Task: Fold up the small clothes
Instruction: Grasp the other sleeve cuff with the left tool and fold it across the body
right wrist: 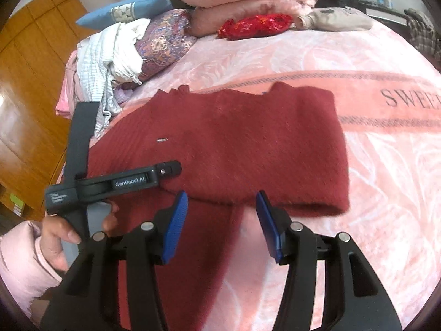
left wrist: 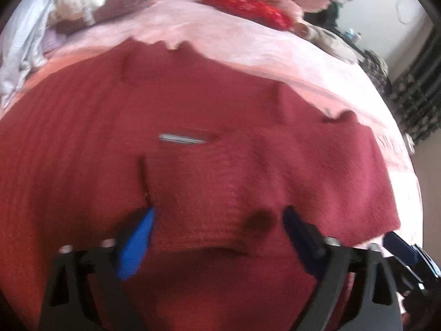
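Observation:
A dark red knitted sweater (right wrist: 248, 143) lies flat on the pink bed blanket (right wrist: 386, 193), with a small white label (right wrist: 162, 139) showing. It fills the left wrist view (left wrist: 193, 127). My left gripper (left wrist: 219, 215) is open just above the sweater, with a ribbed fold of the knit between its blue fingers; it also shows from the side in the right wrist view (right wrist: 171, 169). My right gripper (right wrist: 222, 201) is open and empty, hovering over the sweater's near edge beside the folded-over sleeve.
A heap of pale clothes (right wrist: 110, 63) and a patterned cushion (right wrist: 162, 41) lie at the back left. Stacked pink pillows (right wrist: 248, 2) and a red sequinned item (right wrist: 253, 24) sit at the head of the bed. Wooden wardrobes (right wrist: 30, 82) stand to the left.

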